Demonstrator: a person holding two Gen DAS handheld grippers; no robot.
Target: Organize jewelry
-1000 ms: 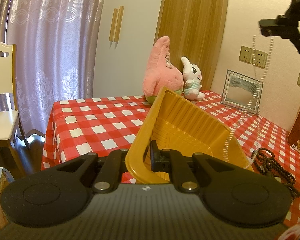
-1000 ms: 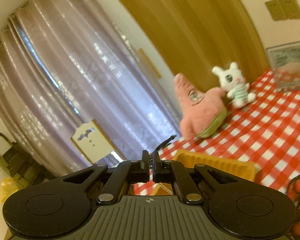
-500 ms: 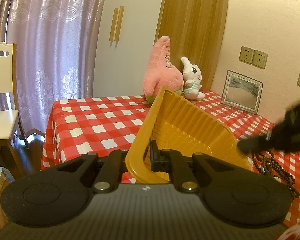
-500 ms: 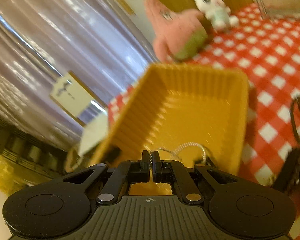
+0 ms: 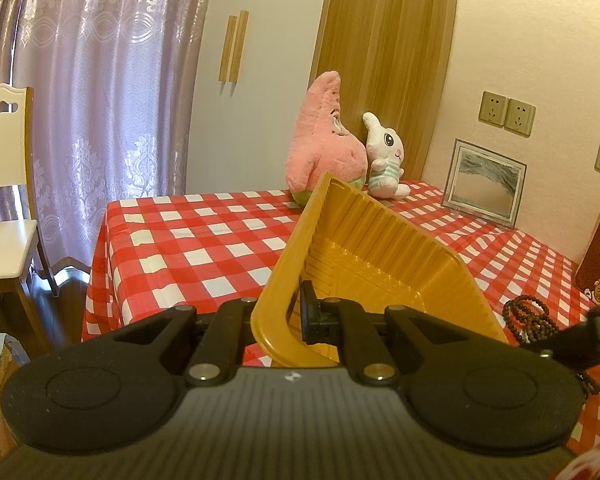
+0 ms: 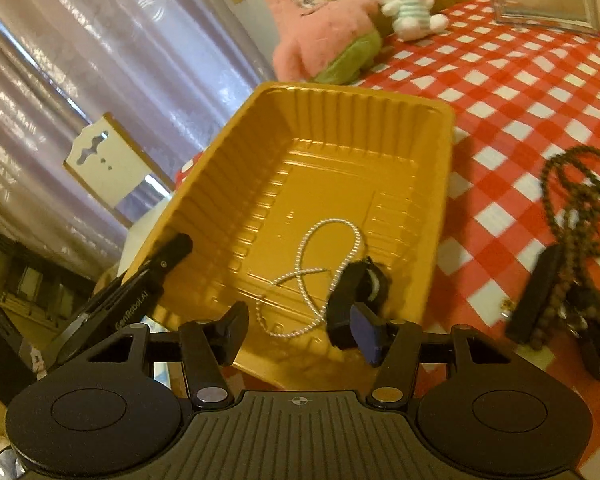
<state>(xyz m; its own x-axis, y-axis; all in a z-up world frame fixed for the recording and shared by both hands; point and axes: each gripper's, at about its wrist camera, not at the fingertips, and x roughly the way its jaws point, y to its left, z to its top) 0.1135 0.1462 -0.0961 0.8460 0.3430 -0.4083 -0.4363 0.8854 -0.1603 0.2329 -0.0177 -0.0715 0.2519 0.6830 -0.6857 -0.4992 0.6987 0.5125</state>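
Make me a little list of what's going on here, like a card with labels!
left gripper: shut on the yellow tray rim, tilting it
right gripper: jaws have just opened, nothing pinched
white bead necklace: lying loose in the tray
dark bead necklace: on the checked tablecloth, beside the tray
toys: pink starfish, white bunny

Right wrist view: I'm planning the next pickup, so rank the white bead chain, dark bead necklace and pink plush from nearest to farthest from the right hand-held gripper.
1. White bead chain, in the yellow tray, just ahead of the right hand-held gripper.
2. Dark bead necklace, right, on the cloth.
3. Pink plush, far end.
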